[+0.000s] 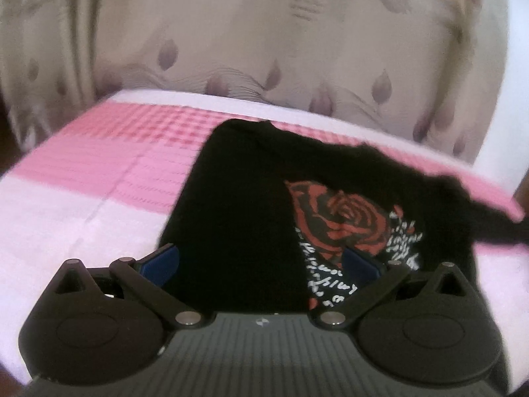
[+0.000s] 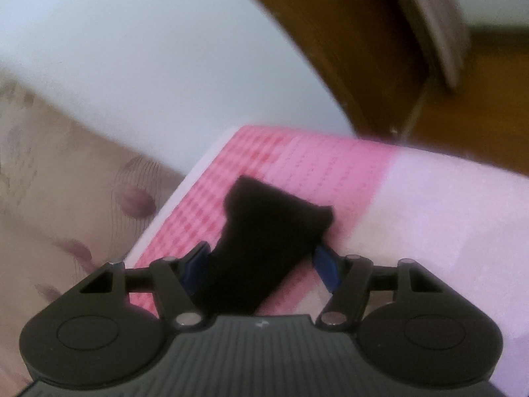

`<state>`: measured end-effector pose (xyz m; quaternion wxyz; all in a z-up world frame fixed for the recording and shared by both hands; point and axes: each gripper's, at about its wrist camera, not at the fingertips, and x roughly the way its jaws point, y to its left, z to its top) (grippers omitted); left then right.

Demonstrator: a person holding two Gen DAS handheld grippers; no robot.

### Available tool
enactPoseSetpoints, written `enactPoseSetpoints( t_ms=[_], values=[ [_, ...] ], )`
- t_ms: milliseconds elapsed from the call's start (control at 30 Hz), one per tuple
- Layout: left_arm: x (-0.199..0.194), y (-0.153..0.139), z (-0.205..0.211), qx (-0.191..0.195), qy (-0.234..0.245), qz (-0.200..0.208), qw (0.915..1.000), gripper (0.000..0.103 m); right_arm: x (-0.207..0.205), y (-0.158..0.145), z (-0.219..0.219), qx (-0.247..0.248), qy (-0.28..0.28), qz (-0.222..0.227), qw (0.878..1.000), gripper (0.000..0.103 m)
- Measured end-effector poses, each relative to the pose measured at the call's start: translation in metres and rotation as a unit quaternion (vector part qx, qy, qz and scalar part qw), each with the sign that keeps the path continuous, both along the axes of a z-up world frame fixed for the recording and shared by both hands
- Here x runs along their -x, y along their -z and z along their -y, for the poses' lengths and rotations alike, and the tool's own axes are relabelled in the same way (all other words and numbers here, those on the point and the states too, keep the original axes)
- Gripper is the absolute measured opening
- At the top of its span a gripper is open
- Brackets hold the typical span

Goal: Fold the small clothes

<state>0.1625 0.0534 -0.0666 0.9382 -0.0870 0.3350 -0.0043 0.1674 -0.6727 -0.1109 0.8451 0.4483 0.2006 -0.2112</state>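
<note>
Covering most of both views is a bed (image 1: 82,205) dressed in a soft pink-and-white sheet, its middle band woven in a small checked pattern. Behind it hangs a beige curtain (image 1: 231,43) with a sheen and mauve teardrop motifs, and the right wrist view adds a plain white wall (image 2: 139,49) and brown wood panel (image 2: 330,33).

On the sheet lies the small black shirt (image 1: 238,198), matte knit, printed with a red rose and white lettering, one sleeve (image 2: 264,231) stretched out sideways.

The left gripper (image 1: 261,264) tilts down over the shirt's near hem, blue pads spread wide with cloth lying between them; no pinch shows. The right gripper (image 2: 264,264) angles down along the sleeve, which fills its gap; the blur leaves it unclear whether the pads press it.
</note>
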Motion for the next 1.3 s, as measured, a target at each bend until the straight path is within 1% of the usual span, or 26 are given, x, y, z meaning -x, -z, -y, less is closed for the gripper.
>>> enactPoseSetpoints(
  t_ms=[100,133,200,233,267,300,333,400,467,500,567,600,667,700,733,767,800,833,867,900,933,1000,1067,1133,1200,1300],
  values=[
    [0.015,-0.001,-0.046,0.074,-0.024,-0.016,0.9968,0.103,0.022,-0.018,-0.040,0.053,-0.054,0.019,0.997,0.070],
    [0.019,0.002,-0.063,0.107,-0.031,-0.029,0.9933,0.102,0.028,-0.023,-0.056,0.063,-0.077,0.027,0.995,0.070],
    [0.029,0.011,-0.095,0.176,-0.036,-0.045,0.9827,0.101,0.042,-0.032,-0.093,0.066,-0.135,0.057,0.987,0.070],
    [0.036,0.017,-0.108,0.200,-0.044,-0.053,0.9775,0.101,0.047,-0.035,-0.113,0.065,-0.163,0.067,0.982,0.070],
    [0.041,0.021,-0.115,0.212,-0.047,-0.058,0.9745,0.101,0.051,-0.038,-0.130,0.066,-0.188,0.074,0.977,0.070],
    [0.048,0.026,-0.121,0.217,-0.042,-0.064,0.9731,0.098,0.055,-0.041,-0.153,0.067,-0.218,0.081,0.970,0.070],
    [0.054,0.029,-0.123,0.216,-0.037,-0.067,0.9734,0.092,0.058,-0.043,-0.173,0.067,-0.244,0.087,0.963,0.070],
    [0.068,0.037,-0.123,0.208,-0.016,-0.074,0.9753,0.084,0.065,-0.048,-0.213,0.075,-0.296,0.098,0.947,0.070],
    [0.087,0.039,-0.119,0.194,0.021,-0.059,0.9789,0.084,0.071,-0.052,-0.251,0.094,-0.345,0.098,0.929,0.070],
    [0.093,0.039,-0.117,0.192,0.040,-0.059,0.9789,0.084,0.074,-0.053,-0.269,0.102,-0.367,0.097,0.920,0.070],
    [0.104,0.039,-0.110,0.177,0.082,-0.067,0.9785,0.086,0.079,-0.055,-0.295,0.109,-0.404,0.099,0.903,0.070],
    [0.108,0.041,-0.109,0.172,0.094,-0.074,0.9777,0.089,0.082,-0.055,-0.304,0.112,-0.415,0.099,0.898,0.070],
    [0.115,0.053,-0.108,0.189,0.117,-0.110,0.9687,0.090,0.088,-0.056,-0.315,0.117,-0.428,0.097,0.891,0.070],
    [0.118,0.060,-0.107,0.198,0.122,-0.131,0.9638,0.087,0.088,-0.055,-0.318,0.114,-0.433,0.097,0.889,0.070],
    [0.119,0.068,-0.105,0.203,0.127,-0.148,0.9594,0.076,0.090,-0.053,-0.322,0.109,-0.434,0.096,0.889,0.070],
    [0.119,0.076,-0.100,0.205,0.133,-0.163,0.9560,0.062,0.088,-0.051,-0.321,0.101,-0.432,0.094,0.891,0.070],
    [0.118,0.079,-0.097,0.201,0.138,-0.167,0.9553,0.038,0.087,-0.050,-0.320,0.093,-0.427,0.091,0.895,0.070],
    [0.119,0.077,-0.095,0.182,0.132,-0.155,0.9620,0.027,0.088,-0.050,-0.320,0.086,-0.424,0.089,0.897,0.070],
    [0.119,0.073,-0.093,0.180,0.135,-0.140,0.9643,0.015,0.088,-0.048,-0.318,0.079,-0.422,0.087,0.899,0.070],
    [0.119,0.069,-0.093,0.188,0.141,-0.134,0.9627,0.013,0.091,-0.046,-0.315,0.073,-0.419,0.085,0.901,0.070],
    [0.121,0.063,-0.091,0.178,0.140,-0.125,0.9660,0.013,0.093,-0.046,-0.313,0.069,-0.417,0.085,0.902,0.070],
    [0.128,0.040,-0.089,0.135,0.139,-0.097,0.9763,0.013,0.098,-0.047,-0.307,0.067,-0.415,0.087,0.903,0.070],
    [0.134,0.017,-0.096,0.124,0.129,-0.063,0.9819,0.013,0.098,-0.045,-0.306,0.069,-0.412,0.088,0.904,0.070],
    [0.135,-0.011,-0.110,0.124,0.093,-0.023,0.9876,0.013,0.096,-0.042,-0.306,0.062,-0.408,0.088,0.907,0.071],
    [0.130,-0.036,-0.126,0.124,0.048,0.021,0.9909,0.013,0.092,-0.037,-0.309,0.052,-0.406,0.087,0.908,0.071],
    [0.123,-0.066,-0.150,0.122,-0.021,0.074,0.9895,0.013,0.087,-0.029,-0.314,0.054,-0.411,0.080,0.906,0.071]
  ],
)
